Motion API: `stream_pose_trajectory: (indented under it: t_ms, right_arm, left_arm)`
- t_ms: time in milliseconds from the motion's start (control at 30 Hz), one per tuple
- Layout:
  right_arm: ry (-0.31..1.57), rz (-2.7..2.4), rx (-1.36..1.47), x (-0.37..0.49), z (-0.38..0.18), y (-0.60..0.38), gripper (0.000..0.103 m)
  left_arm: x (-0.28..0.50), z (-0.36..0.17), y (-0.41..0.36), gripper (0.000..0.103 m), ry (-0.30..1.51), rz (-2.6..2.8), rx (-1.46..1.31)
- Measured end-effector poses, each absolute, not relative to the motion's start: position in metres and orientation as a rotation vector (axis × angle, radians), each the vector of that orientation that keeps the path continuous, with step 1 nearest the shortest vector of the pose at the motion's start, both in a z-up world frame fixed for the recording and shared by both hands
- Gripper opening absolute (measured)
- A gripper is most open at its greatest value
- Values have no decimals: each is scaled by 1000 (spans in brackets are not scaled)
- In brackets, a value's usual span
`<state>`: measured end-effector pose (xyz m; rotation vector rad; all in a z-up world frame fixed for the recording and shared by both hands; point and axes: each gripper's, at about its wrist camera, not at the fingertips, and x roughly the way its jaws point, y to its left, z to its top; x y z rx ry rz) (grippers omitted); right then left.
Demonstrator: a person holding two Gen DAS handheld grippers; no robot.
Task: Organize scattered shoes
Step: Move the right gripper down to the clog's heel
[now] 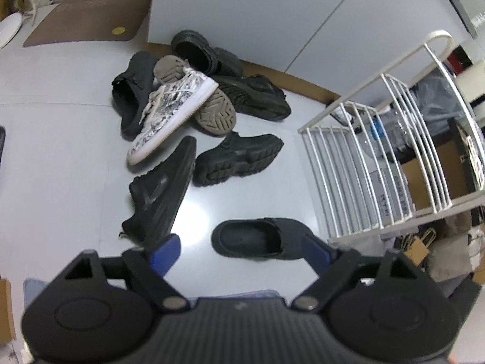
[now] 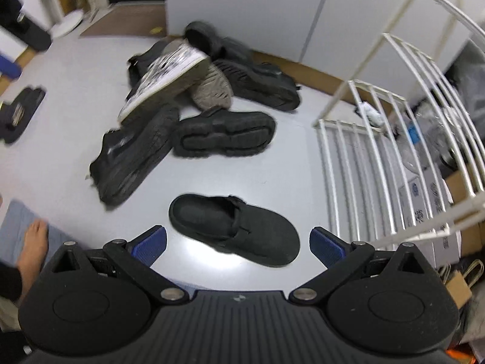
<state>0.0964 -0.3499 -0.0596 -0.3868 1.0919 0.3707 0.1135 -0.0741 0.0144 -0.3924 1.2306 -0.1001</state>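
Both tongs are spread wide and empty: left tongs (image 1: 242,250), right tongs (image 2: 238,242), each with ribbed blue pads. A black felt-textured clog (image 2: 233,227) lies alone on the glossy grey floor (image 2: 75,127), just ahead. Behind it sits a heap of lug-soled black shoes (image 2: 224,133). A white wire rack (image 2: 379,157) stands beside.
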Motion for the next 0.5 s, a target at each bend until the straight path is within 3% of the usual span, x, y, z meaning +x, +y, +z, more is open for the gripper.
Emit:
stream_pose_trajectory:
  t_ms: [500]
  right_arm:
    - [1094, 587, -579, 98, -101, -334, 102]
  left_arm:
    - [123, -37, -56, 91, 1203, -167, -254]
